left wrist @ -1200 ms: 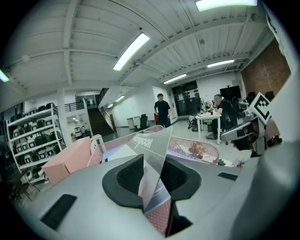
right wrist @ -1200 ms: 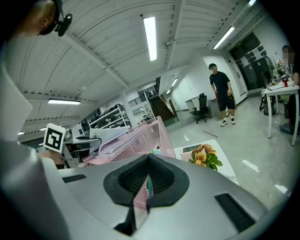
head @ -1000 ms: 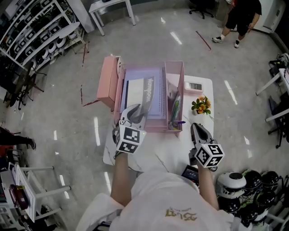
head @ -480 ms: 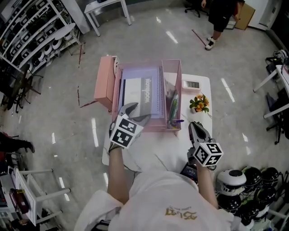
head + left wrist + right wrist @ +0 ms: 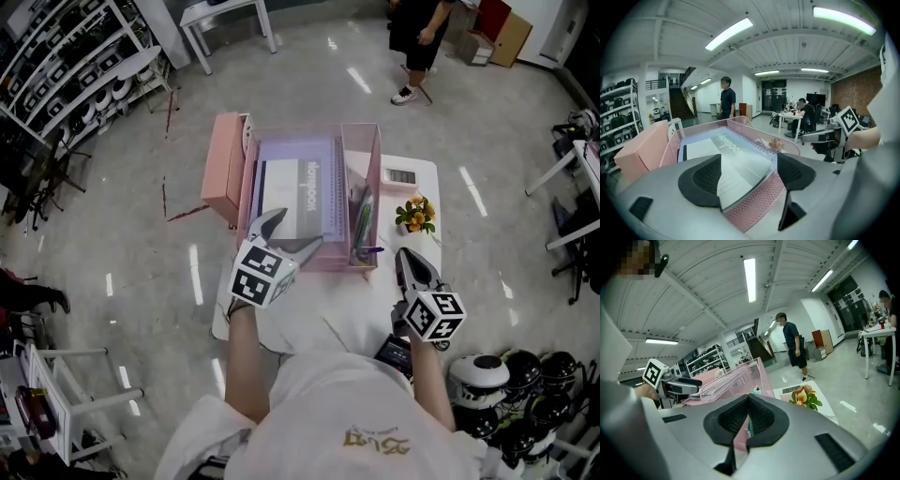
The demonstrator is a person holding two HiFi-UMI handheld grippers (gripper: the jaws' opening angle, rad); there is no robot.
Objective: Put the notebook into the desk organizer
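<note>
The notebook [image 5: 302, 190], white and pale purple with a spiral edge, lies flat in the large compartment of the pink mesh desk organizer [image 5: 311, 129] on the white table [image 5: 422, 246]. My left gripper [image 5: 299, 230] hovers at the organizer's near edge, its jaws opening wide. In the left gripper view the notebook [image 5: 723, 151] has its near edge between the jaws of the left gripper [image 5: 749, 176], and the pads do not press on it. My right gripper [image 5: 406, 255] hangs shut and empty over the table's near right, beside the organizer [image 5: 727, 380]; in its own view the right gripper [image 5: 749, 404] has both pads together.
Pens [image 5: 364, 229] stand in the organizer's narrow right compartment. A pink box [image 5: 223, 167] sits against its left side. A small flower pot [image 5: 417, 217] and a white calculator [image 5: 402, 177] are on the table's right. Helmets [image 5: 511, 384] lie on the floor. A person [image 5: 419, 33] walks behind.
My left gripper's jaws have spread wide and let go of the notebook, drawing back a little toward me. The right gripper has barely moved. The person behind walked left.
</note>
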